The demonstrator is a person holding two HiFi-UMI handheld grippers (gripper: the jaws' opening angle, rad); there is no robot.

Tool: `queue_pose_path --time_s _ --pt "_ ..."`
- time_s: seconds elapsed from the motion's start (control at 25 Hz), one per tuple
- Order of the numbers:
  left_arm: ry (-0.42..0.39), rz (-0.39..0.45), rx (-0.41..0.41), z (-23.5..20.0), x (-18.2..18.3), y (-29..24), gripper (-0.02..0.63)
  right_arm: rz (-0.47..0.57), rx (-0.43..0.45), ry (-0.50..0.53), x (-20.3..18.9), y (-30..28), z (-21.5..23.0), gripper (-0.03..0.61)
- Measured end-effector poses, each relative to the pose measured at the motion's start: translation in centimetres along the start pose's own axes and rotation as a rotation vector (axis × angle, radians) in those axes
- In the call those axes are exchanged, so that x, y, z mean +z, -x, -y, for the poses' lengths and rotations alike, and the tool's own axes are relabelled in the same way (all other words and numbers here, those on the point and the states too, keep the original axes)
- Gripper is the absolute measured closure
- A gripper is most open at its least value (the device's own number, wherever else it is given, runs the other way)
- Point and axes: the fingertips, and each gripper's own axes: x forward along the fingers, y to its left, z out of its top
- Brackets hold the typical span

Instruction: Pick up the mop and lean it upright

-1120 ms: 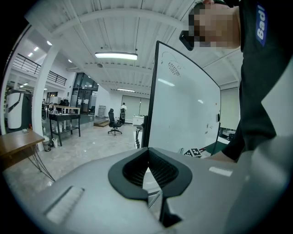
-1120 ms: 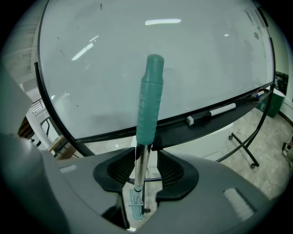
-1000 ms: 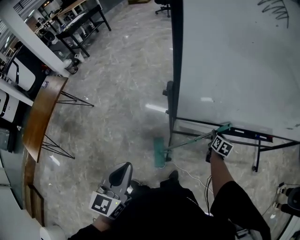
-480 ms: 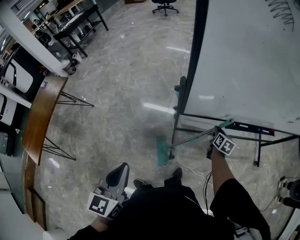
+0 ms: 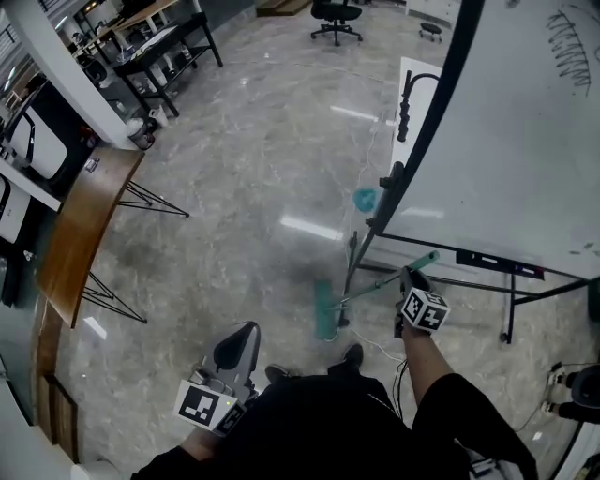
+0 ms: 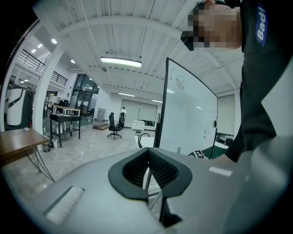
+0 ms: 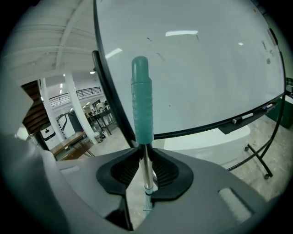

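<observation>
The mop lies low with its teal head [image 5: 323, 310] on the floor by the whiteboard's foot. Its thin metal handle [image 5: 370, 289] slants up to the right into my right gripper [image 5: 409, 281]. That gripper's jaws have just been closing and are shut on the metal shaft [image 7: 146, 169], just below the teal grip [image 7: 141, 100], which sticks out beyond the jaws toward the whiteboard. My left gripper [image 5: 246, 339] hangs low at the person's left side, far from the mop. In the left gripper view its fingertips [image 6: 147, 153] meet with nothing between them.
A large whiteboard [image 5: 506, 141] on a black rolling stand fills the right side, close behind the mop handle. A wooden table [image 5: 80, 225] on wire legs stands at the left. Black desks [image 5: 159, 42] and an office chair [image 5: 336, 14] are far off. A cable [image 5: 380, 347] lies by the person's feet.
My right gripper has moved left and up with the mop handle, whose grip end now stands higher. The mop head stays on the floor. The head view has swung round the whiteboard.
</observation>
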Motion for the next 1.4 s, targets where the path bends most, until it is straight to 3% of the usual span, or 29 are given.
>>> queue_pose_path --time_s 0.28,0.72,1.12,1.4 --pt "0.011 0.06 0.029 -2.1 1.0 2.4 0.597 -0.022 0.143 0.116 -0.4 1.3 -9.4 0.48" --pt "0.013 0.119 0.056 -4.1 1.5 4.8 0.598 0.032 0.365 0.304 2.9 5.7 -21.7 0.48" --pt "0.024 0.165 0.085 -5.2 1.2 6.2 0.598 0.1 0.543 0.342 5.9 10.5 -29.1 0.482" --pt "-0.014 0.169 0.095 -5.2 1.7 7.4 0.598 0.116 0.673 0.374 6.0 13.5 -34.5 0.482"
